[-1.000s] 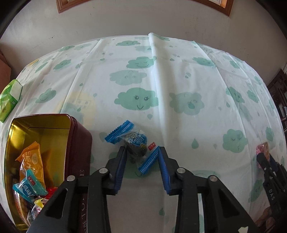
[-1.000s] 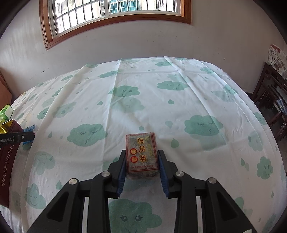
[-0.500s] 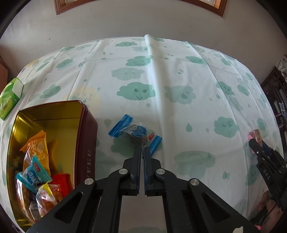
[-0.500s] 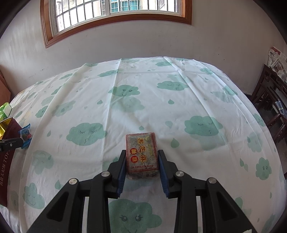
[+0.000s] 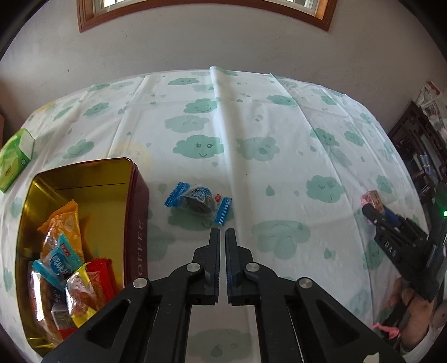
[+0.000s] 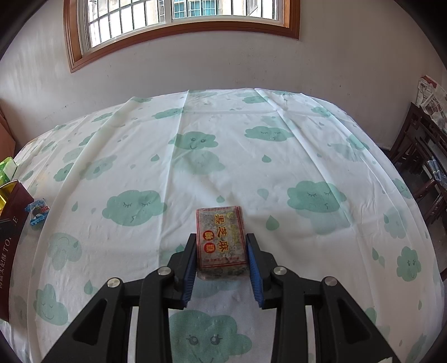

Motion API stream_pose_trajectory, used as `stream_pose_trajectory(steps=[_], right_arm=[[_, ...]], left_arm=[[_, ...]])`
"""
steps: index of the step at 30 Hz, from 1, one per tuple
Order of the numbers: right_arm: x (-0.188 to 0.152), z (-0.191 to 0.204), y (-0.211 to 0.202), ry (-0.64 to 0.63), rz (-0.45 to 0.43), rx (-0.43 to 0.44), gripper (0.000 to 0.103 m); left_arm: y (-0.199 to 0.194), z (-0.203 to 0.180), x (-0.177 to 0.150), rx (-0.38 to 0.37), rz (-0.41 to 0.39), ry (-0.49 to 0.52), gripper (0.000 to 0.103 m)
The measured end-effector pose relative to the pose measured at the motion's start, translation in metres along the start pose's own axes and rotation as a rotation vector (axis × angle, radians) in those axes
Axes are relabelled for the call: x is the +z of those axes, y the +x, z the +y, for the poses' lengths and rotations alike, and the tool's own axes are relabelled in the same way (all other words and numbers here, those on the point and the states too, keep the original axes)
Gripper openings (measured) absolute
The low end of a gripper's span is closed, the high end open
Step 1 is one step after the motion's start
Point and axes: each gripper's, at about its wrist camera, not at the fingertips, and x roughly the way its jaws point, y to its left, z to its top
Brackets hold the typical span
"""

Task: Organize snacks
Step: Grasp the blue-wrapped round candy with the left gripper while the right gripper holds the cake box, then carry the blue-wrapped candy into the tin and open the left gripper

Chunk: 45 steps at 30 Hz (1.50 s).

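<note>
The right gripper (image 6: 220, 262) is clamping the 黑芝麻 bar (image 6: 221, 240); the left gripper (image 5: 222, 237), jaws together, is hovering beside the "TOFFEE" tin (image 5: 138, 223).

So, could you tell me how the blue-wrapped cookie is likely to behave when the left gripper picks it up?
The blue-wrapped cookie looks light. Its glossy film may slip between the pads, and the crimped ends will probably flop. The round biscuit inside seems brittle, so a hard squeeze by the left gripper could crack it.

- Light: bright daylight from the window (image 6: 181, 16) above the far wall (image 6: 223, 64).
- Shadows: soft, short, beneath the sesame bar (image 6: 222, 240).
- Glare: gold tin (image 5: 92, 178) interior shines.
- Distortion: strong fisheye curvature; dark vignette corners.
- Focus: sharp centrally, softer at the edges.
</note>
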Motion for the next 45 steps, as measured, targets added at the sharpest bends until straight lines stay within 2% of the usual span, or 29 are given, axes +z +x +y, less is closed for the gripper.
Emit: stream_pose_trajectory(steps=[2, 9, 16, 19, 20, 21, 32, 45], right_arm=[[0.0, 0.0, 0.0, 0.003, 0.0, 0.003, 0.034], [0.001, -0.001, 0.0, 0.007, -0.001, 0.012, 0.034], [0.001, -0.001, 0.0, 0.013, -0.003, 0.019, 0.034], [0.0, -0.001, 0.0, 0.015, -0.003, 0.02, 0.034], [0.0, -0.001, 0.0, 0.015, -0.003, 0.021, 0.034], [0.0, -0.001, 0.0, 0.015, -0.003, 0.021, 0.034], [0.0, -0.001, 0.0, 0.013, -0.003, 0.018, 0.034], [0.0, 0.002, 0.001, -0.008, 0.001, -0.007, 0.034]], left_arm=[[0.009, 0.005, 0.007, 0.007, 0.014, -0.034, 0.016], [0.03, 0.01, 0.021, 0.057, 0.028, -0.048, 0.026], [0.048, 0.01, 0.031, 0.109, 0.041, -0.051, 0.048], [0.051, 0.007, 0.031, 0.146, 0.04, -0.03, 0.044], [0.05, 0.006, 0.03, 0.168, 0.034, -0.015, 0.029], [0.05, 0.006, 0.03, 0.162, 0.037, -0.007, 0.023], [0.037, 0.004, 0.02, 0.11, 0.043, -0.011, 0.022], [-0.009, 0.006, 0.013, 0.07, 0.005, 0.003, 0.022]])
